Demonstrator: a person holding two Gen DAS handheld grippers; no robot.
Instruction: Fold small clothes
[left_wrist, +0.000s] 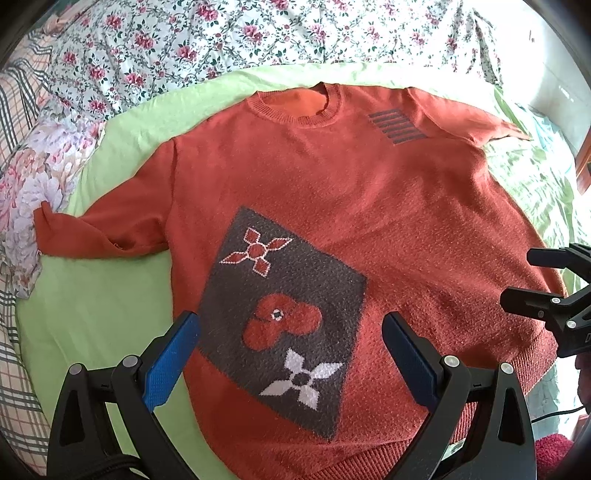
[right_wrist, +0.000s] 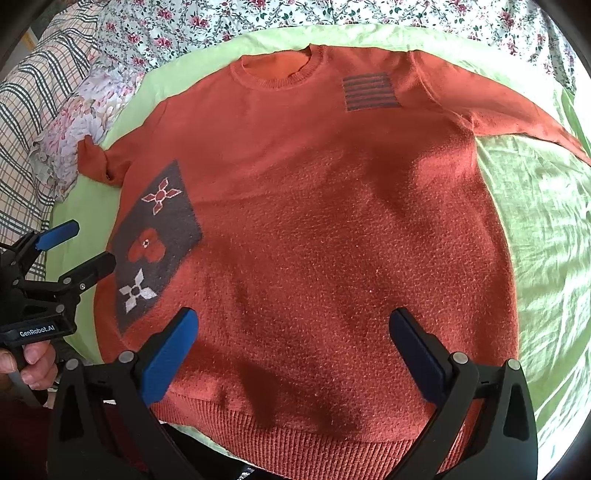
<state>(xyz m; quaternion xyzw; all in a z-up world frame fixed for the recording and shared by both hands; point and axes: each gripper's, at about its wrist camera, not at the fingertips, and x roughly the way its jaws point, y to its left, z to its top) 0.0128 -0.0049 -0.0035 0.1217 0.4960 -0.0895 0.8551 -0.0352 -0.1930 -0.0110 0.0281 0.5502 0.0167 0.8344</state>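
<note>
Orange knitted sweater flat on green sheet; my 2 grippers, left and right, hover at 6 o'clock hem, both released.

Sunlit bed: green sheet, floral quilt, plaid blanket beside.

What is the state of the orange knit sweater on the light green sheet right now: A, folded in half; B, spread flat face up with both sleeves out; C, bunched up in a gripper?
B: the orange knit sweater lies flat with sleeves out, both grippers open above it.
</note>
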